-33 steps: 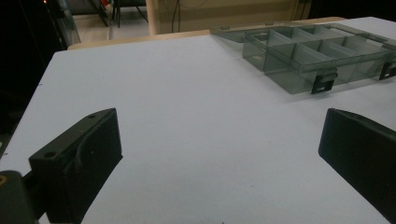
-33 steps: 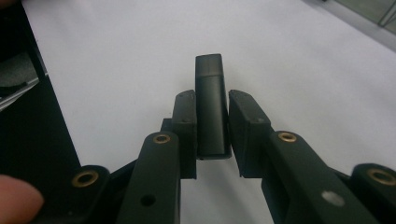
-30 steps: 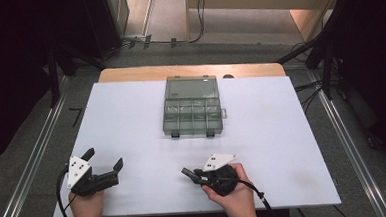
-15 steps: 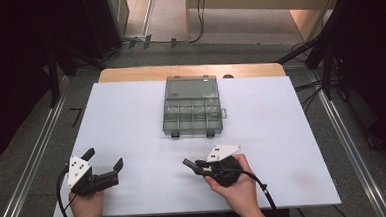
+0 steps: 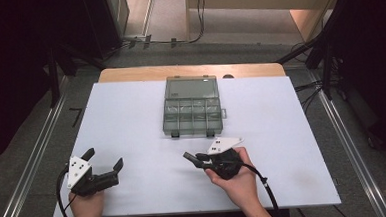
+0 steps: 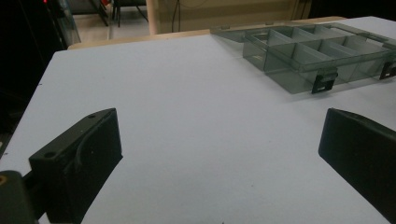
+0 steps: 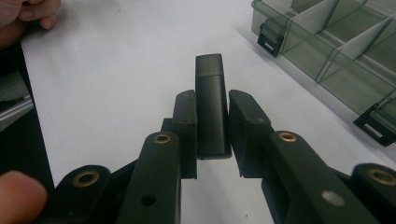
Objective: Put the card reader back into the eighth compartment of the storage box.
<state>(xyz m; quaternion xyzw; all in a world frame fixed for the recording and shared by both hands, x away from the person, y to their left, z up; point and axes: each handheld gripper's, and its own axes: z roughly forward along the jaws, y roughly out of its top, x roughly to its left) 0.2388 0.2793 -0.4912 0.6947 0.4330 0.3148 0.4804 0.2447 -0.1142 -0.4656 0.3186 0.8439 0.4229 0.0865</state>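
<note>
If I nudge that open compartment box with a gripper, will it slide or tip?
The compartment box lies flat and low on the smooth white table, so it would probably slide, not tip. Its compartments look empty and thin-walled, so it is likely light. The opened lid may flex or swing if pushed.

Black tongs (image 5: 102,166), brass screws, grey plates, black cables.

— What's around the table (image 5: 131,121)?
— Grey floor (image 5: 168,49). A metal rail (image 5: 35,147) runs along the table's left side, and another rail (image 5: 356,150) runs along its right.
— And the top?
— White, with a bare wooden strip (image 5: 129,74) at the table's far edge.
— Anything loose?
— A dark L-shaped piece (image 5: 76,116) on the floor left of the table, and cables (image 5: 307,87) right of it.
</note>
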